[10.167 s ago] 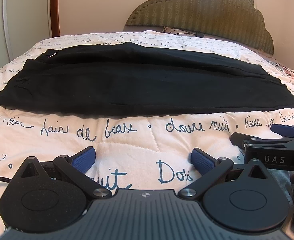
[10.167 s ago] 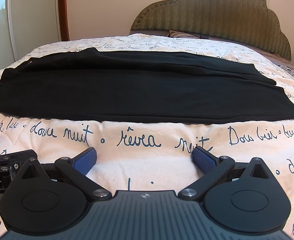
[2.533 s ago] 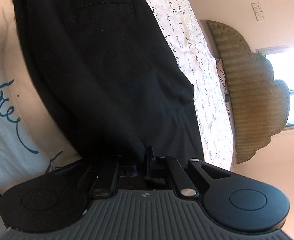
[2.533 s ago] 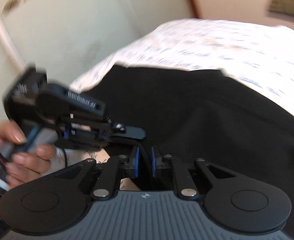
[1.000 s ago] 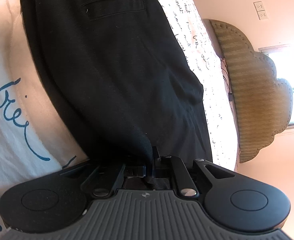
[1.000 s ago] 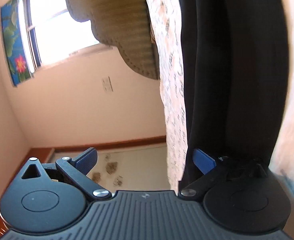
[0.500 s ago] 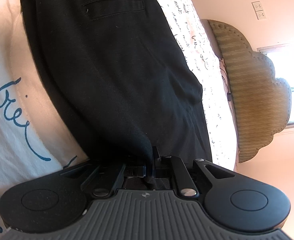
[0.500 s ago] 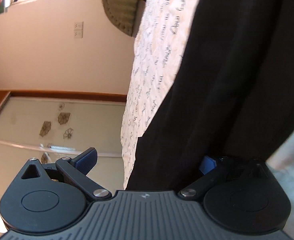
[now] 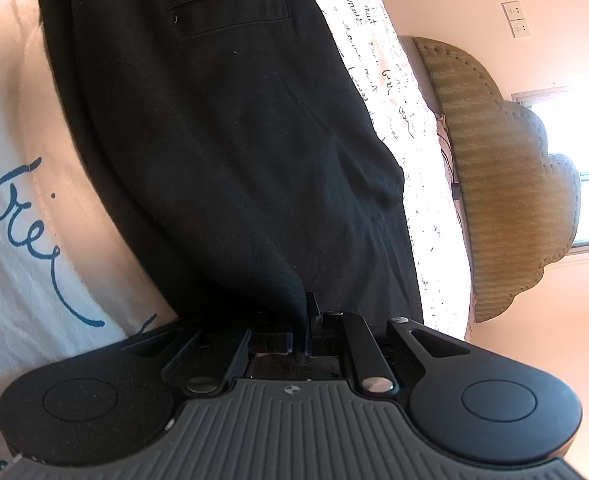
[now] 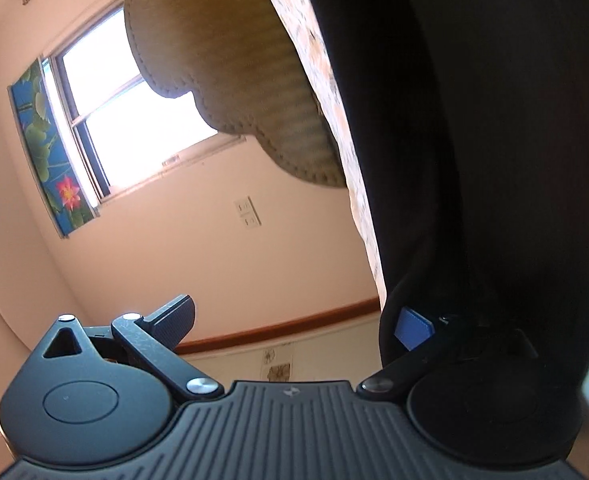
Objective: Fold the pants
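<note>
The pants (image 9: 222, 128) lie spread on the bed (image 9: 18, 216), black cloth on a pale quilt with blue script. In the left wrist view a welt pocket faces up on the far part of them, and one edge runs beside the strip of quilt that leads to the headboard (image 9: 510, 184).

The left gripper (image 9: 299, 332) is closed on the pants: its jaws stand together with a ridge of black cloth pinched between them, rising out of the grip. The right gripper (image 10: 294, 320) stands wide apart. Its blue pad on the pants side (image 10: 412, 327) sits at the cloth's edge, with fabric draped over that arm, while the other finger (image 10: 176, 318) hangs in open air against the wall. Nothing is pressed between them.

Judging from this, the step in hand is taking hold of the second corner or edge, so that both grippers can lift and carry one end of the pants over the other. The next move calls for the right gripper to get the cloth edge between both fingers, not just over one, and then close. A bite taken too shallow would likely slip once the cloth takes weight.

Beyond the bed, on the headboard side, there is a window (image 10: 142, 120) with a flowered curtain (image 10: 50, 152), a wall socket (image 10: 247, 213) below it, and a wooden skirting line lower down. Nothing lies on the pants or on the quilt near them, so only the cloth's own slack stands in the way.
</note>
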Tool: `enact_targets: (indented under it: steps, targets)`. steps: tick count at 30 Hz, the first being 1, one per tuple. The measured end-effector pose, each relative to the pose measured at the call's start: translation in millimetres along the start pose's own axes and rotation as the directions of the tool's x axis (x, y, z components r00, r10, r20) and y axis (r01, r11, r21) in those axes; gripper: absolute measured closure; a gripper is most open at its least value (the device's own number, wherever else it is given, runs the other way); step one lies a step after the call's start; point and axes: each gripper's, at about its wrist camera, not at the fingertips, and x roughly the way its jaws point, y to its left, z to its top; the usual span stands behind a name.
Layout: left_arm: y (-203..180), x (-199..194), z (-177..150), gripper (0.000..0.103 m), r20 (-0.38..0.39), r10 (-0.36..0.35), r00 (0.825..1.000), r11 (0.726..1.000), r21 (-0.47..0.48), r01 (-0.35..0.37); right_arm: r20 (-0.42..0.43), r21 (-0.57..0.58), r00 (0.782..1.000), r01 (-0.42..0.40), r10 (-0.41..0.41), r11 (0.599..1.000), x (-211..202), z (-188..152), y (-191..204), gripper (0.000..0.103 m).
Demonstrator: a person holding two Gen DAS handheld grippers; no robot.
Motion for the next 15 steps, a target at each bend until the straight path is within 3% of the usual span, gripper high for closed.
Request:
enact_targets:
  steps: [8, 15]
  targets:
    - [1.1, 2.0, 0.2, 0.088, -0.001, -0.006, 1.000, 1.000, 0.003, 0.006, 0.096, -0.057, 0.995, 0.002, 0.004, 0.998, -7.1, 20.0, 19.3, 0.000]
    - [3.2, 1.9, 2.0, 0.088, -0.008, -0.015, 1.000, 1.000, 0.001, 0.015, 0.070, -0.150, 0.997, 0.033, -0.023, 0.988, -3.2, 21.5, 35.5, 0.000]
